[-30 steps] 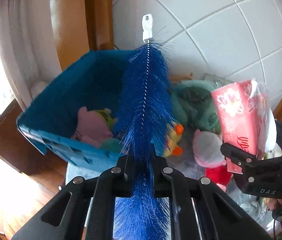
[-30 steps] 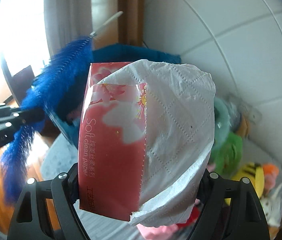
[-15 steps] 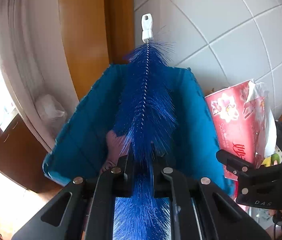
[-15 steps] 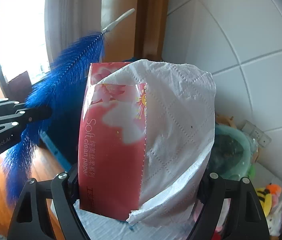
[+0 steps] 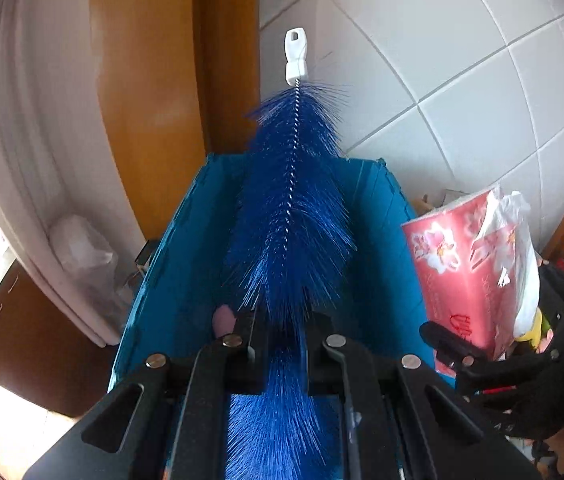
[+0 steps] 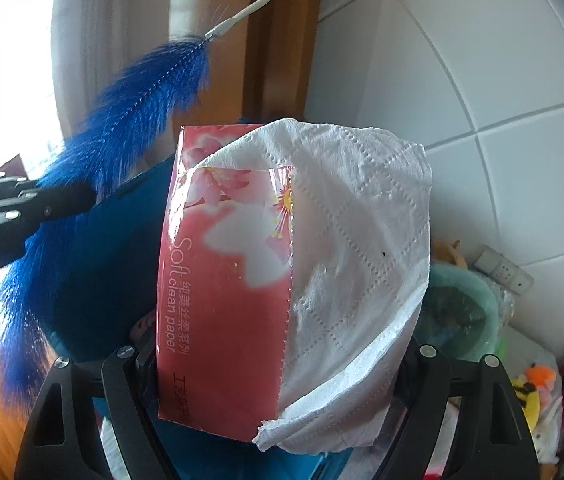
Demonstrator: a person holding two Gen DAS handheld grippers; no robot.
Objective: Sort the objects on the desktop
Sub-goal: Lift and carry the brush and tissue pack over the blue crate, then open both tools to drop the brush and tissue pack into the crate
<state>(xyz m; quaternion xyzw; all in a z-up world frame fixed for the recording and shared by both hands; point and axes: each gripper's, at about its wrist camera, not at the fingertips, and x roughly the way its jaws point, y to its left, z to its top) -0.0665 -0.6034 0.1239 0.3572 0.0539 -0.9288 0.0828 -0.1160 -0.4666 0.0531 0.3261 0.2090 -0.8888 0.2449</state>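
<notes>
My left gripper (image 5: 282, 340) is shut on a long blue bristle brush (image 5: 289, 224) with a white tip, held over the open blue storage bin (image 5: 385, 280). The brush also shows in the right wrist view (image 6: 122, 120), with the left gripper (image 6: 54, 200) at the left. My right gripper (image 6: 274, 376) is shut on a pink tissue pack (image 6: 226, 272) with white tissue hanging out, held upright beside the bin. The pack also shows in the left wrist view (image 5: 461, 272), to the right of the bin. A pink toy (image 5: 224, 318) peeks out inside the bin.
A white tiled wall (image 5: 461, 80) stands behind the bin, a wooden door frame (image 5: 170, 80) to its left. Plush toys (image 6: 533, 392), a green bowl (image 6: 465, 320) and a power strip (image 6: 505, 272) lie at the right. A white curtain (image 5: 22, 140) hangs at the left.
Both grippers have moved toward the blue bin with their loads. The bin now fills the middle of the left view and the toy pile has slid out to the right.
</notes>
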